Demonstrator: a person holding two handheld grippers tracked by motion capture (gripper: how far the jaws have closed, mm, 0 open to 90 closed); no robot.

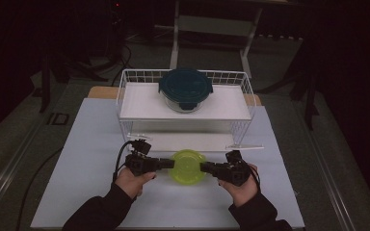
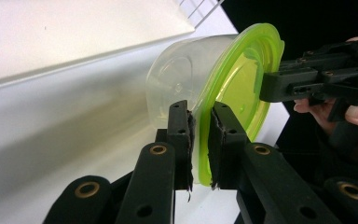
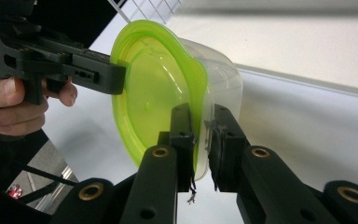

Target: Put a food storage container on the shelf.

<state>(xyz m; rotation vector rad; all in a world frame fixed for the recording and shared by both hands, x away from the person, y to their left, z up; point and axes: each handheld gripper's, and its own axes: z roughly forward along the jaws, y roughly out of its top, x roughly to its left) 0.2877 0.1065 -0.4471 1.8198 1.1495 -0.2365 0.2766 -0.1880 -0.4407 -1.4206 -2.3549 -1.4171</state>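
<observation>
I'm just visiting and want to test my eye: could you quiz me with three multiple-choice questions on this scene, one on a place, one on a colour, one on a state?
1. Where is the dark-lidded container?
A. on the rack's top shelf
B. on the floor
C. between the grippers

2. What colour is the lid of the tub held between the grippers?
A. red
B. yellow-green
C. white

3. How is the tub held?
A. by one gripper alone
B. it lies loose with both grippers open
C. by both grippers, shut on opposite rims

Answers:
1 A: in the high view it sits on the upper shelf of the white wire rack.
2 B: the lid shows bright yellow-green in each view.
3 C: the left gripper and the right gripper each pinch the rim, one on each side.
</observation>
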